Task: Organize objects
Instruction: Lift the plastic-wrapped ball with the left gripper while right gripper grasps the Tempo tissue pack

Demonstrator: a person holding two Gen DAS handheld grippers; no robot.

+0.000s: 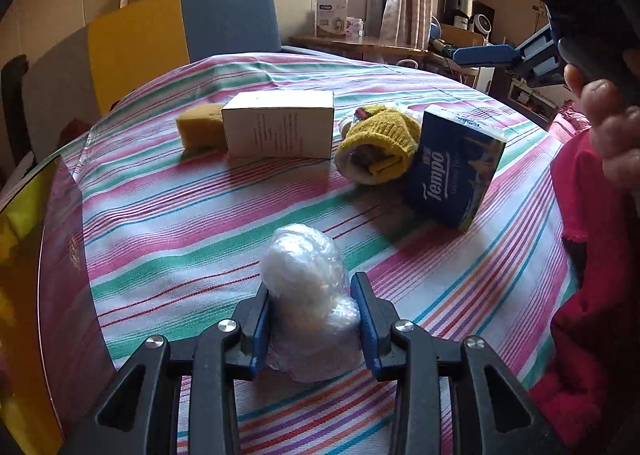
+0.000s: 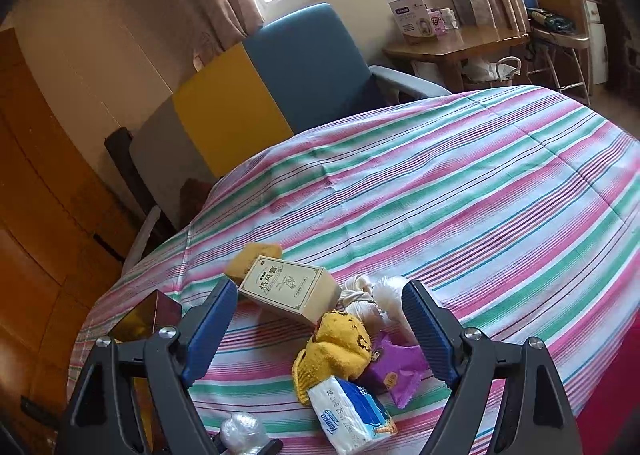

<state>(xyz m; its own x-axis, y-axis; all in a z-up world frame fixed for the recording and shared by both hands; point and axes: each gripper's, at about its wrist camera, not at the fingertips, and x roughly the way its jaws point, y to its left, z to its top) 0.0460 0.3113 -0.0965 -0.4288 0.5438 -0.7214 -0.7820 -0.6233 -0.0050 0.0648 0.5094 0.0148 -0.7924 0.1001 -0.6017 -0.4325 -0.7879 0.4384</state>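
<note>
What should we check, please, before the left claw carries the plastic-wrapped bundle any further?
1. Grip: left claw pads press the plastic-wrapped bundle on both sides: ok.
2. Bundle lifted off the striped tablecloth: cannot tell.
3. Right claw open, holding nothing, above the pile: ok.
4. Path ahead: Tempo tissue pack leans on the yellow knit item, easily toppled: not ok.
5. White box stands upright, sponge beside it: ok.
6. Destination for the bundle: cannot tell.

striped cloth lies bare ahead; white box and tissue pack block beyond.
</note>
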